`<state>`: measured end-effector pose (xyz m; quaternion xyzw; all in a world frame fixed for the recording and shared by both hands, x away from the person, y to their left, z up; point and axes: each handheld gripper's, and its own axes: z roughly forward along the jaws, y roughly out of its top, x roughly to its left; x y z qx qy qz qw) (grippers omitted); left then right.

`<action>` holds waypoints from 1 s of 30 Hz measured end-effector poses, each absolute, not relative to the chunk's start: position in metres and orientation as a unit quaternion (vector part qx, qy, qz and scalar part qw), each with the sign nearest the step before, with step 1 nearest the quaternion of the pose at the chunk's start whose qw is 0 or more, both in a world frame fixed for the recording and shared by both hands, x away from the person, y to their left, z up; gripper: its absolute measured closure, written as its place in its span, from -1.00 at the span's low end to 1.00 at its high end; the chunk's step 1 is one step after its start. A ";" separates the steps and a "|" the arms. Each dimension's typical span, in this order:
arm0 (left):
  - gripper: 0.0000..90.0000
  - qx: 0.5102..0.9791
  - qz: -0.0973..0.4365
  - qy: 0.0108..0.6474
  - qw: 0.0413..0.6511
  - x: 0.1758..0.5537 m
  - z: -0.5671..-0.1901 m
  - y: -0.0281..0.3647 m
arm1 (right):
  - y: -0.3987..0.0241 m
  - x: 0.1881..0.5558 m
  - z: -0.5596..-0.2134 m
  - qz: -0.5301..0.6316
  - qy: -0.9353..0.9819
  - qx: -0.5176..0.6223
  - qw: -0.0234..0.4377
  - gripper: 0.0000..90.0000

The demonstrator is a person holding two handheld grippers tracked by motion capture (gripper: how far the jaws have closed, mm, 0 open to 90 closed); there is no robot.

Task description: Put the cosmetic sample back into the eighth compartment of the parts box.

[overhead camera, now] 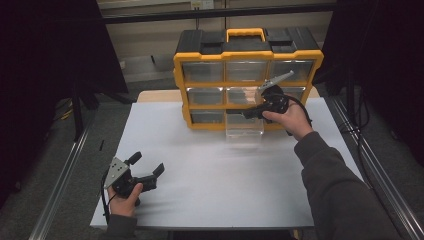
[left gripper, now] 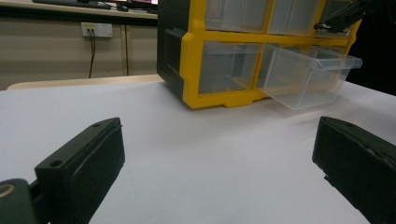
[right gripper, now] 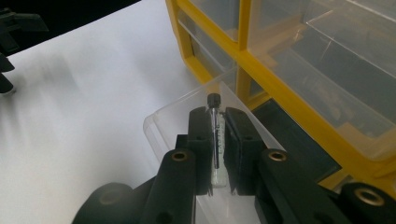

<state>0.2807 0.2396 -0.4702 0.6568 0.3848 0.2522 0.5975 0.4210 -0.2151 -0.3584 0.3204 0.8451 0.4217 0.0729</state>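
A yellow-framed drawer cabinet (overhead camera: 247, 75) with a black top stood at the far side of the white table (overhead camera: 215, 180), and everything else lay in relation to it. Its bottom-middle clear drawer (overhead camera: 244, 127) was pulled out toward the person.

The right gripper (overhead camera: 248, 114) was held just in front of the cabinet, over that open drawer. From the high view only the hand and the black body could be made out there. The right gripper view showed what the high view could not: the jaws were clenched on a thin clear vial (right gripper: 215, 140) with a dark cap, its cap end pointing away past the jaw tips, above the drawer's near rim (right gripper: 187, 105).

The left gripper (overhead camera: 148, 166) was well apart from the cabinet, near the table's front left corner, gripped by the left hand (overhead camera: 125, 197). Its jaws stood wide apart with nothing between them, which the left gripper view confirmed: both black pads (left gripper: 91, 163) framed bare table. That view also showed the drawer (left gripper: 308, 74) tilted slightly downward out of its slot, and a wall socket (left gripper: 96, 29) behind the cabinet's left side.
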 end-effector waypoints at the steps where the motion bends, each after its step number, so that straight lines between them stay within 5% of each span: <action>1: -0.95 0.658 0.255 0.384 0.596 0.281 -0.470 0.240 | -0.215 0.422 -0.359 0.421 0.845 0.321 0.074 0.81; 30: -0.95 0.656 0.249 0.383 0.600 0.281 -0.470 0.239 | -0.210 0.428 -0.371 0.409 0.849 0.322 0.090 0.80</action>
